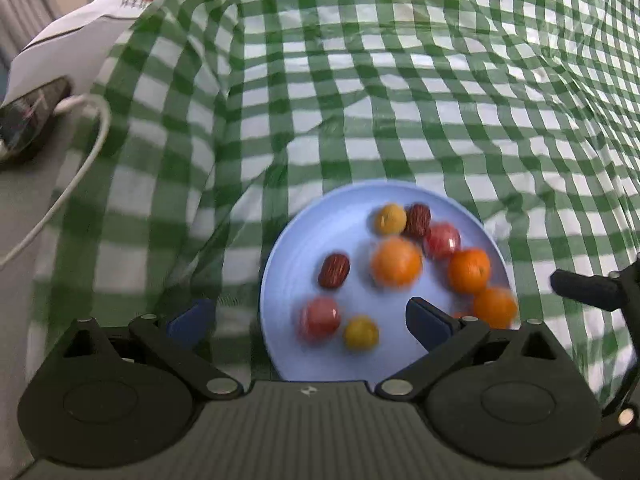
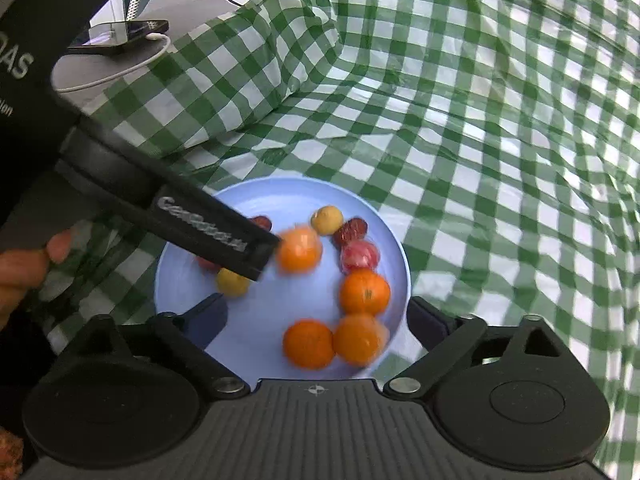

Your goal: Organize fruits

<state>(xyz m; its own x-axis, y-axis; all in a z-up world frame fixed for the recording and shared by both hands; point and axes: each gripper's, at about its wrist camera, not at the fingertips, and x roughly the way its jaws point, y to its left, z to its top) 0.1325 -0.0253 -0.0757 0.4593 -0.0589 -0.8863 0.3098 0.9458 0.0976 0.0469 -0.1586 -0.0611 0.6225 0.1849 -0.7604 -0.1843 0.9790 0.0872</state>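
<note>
A light blue plate [image 1: 304, 240] [image 2: 268, 304] lies on the green checked cloth and holds mixed fruit. On it are several oranges [image 1: 396, 262] [image 2: 365, 292], two dark red dates [image 1: 334, 271], two small yellow fruits [image 1: 361, 333] [image 2: 327, 220] and red fruits [image 1: 441, 240] [image 2: 359, 256]. My left gripper [image 1: 310, 322] hangs open over the plate's near left side, gripping nothing. My right gripper [image 2: 318, 320] is open too, its fingers straddling the plate's near edge above two oranges [image 2: 308, 343]. One left finger [image 2: 216, 232] crosses the right wrist view and hides some fruit.
The green checked cloth [image 1: 440, 80] is wrinkled and bunched at the back left. Beyond it on a grey surface lie a phone [image 2: 120, 34], a white cable [image 1: 80, 168] and a white bag [image 1: 80, 44]. A hand [image 2: 24, 268] shows at the left edge.
</note>
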